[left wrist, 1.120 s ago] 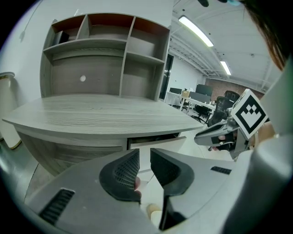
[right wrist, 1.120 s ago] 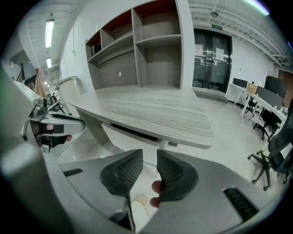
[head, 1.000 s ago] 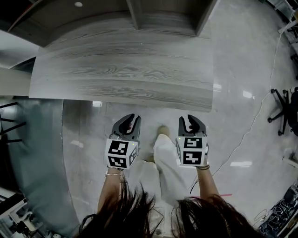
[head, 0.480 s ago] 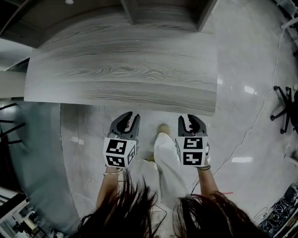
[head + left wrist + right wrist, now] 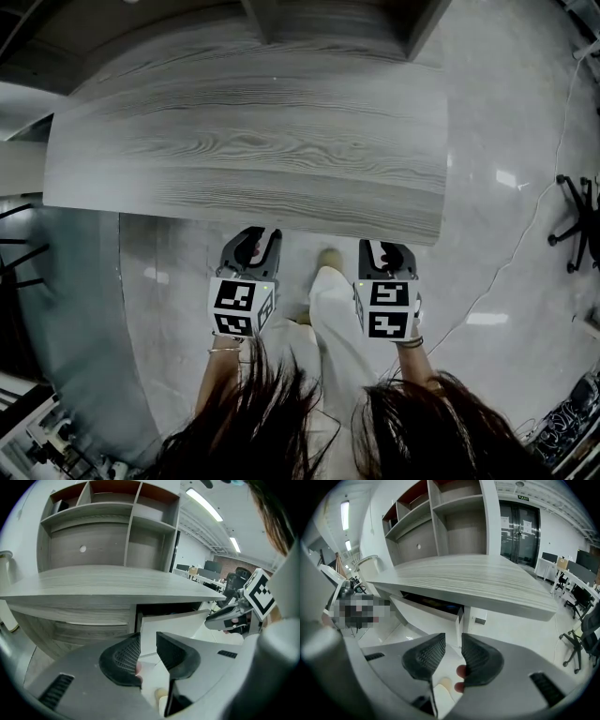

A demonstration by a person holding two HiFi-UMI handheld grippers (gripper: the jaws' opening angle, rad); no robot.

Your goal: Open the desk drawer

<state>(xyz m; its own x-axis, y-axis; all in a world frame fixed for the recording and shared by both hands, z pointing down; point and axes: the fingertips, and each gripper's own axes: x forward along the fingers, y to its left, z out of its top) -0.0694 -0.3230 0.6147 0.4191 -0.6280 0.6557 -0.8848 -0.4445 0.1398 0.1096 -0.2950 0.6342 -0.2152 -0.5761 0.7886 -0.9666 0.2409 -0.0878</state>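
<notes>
One desk, one drawer, one left gripper, one right gripper.

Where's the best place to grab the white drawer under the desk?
Take the drawer by the top edge of its white front, coming from in front and above. No handle shows; it is a thin flat panel standing out from the desk, dark gap behind, so fingers can probably straddle it.

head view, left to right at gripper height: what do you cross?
left gripper (jaws have just been opening, nothing between them) → shoe → right gripper → white floor cable → office chair
</notes>
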